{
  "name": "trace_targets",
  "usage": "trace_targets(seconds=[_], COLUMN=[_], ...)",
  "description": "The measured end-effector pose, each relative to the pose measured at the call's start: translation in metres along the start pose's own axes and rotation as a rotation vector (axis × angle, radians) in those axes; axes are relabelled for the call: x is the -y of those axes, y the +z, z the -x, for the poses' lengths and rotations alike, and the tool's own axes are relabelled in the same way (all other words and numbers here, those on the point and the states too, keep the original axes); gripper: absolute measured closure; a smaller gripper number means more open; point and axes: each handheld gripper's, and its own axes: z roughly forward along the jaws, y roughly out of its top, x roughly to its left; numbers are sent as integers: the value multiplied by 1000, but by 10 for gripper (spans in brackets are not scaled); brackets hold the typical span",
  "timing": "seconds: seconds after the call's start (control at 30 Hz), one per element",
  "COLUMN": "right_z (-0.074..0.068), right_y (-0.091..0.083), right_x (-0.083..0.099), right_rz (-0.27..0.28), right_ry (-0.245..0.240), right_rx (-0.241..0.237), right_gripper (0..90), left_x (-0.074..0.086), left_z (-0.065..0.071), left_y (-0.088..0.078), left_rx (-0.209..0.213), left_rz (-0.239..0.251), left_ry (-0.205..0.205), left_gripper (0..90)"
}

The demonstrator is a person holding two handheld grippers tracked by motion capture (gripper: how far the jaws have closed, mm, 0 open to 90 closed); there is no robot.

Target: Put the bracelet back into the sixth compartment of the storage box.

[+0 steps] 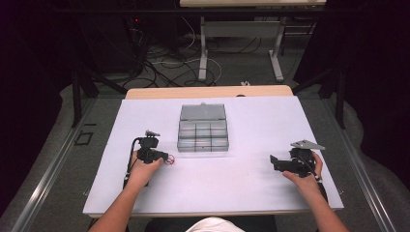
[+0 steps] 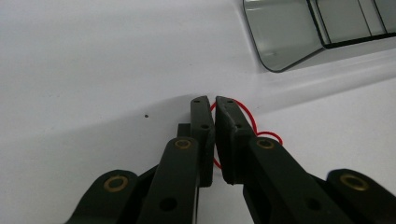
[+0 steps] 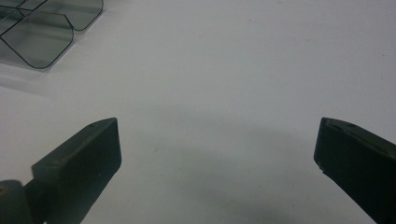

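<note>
Red thin loop (image 2: pixel 247 116) pinched in left gripper (image 1: pixel 167 157), near left on white table (image 1: pixel 241 183).
Jaws nearly together, clamped on the loop, touching the tabletop. Right gripper (image 3: pixel 217 144) near right, jaws wide apart, holding nothing. Farther back, centre: clear compartment box (image 1: pixel 203 128), lid open.

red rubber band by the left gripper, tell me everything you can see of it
The red rubber band is a thin, bright red loop, rubbery by its look, lying on the white table cover just in front of the clear compartment box, apart from it. The left gripper has its black jaws pinched shut on it: curved stretches bulge out beside the jaws, and a short strand shows in the narrow gap between them.
</note>
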Motion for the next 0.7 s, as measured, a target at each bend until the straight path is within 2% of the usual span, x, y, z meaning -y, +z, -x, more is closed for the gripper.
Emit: trace_targets(seconds=[0.53,0.7], right_z=[0,1], right_y=[1,1], right_x=[0,0], right_rz=[-3,-3], right_ry=[6,2], right_rx=[3,1], right_gripper=[3,3], left_x=[0,0], left_z=[-1,-1], left_y=[0,-1], left_rx=[-6,-6], left_rz=[-2,7], left_ry=[12,3], left_gripper=[898,899])
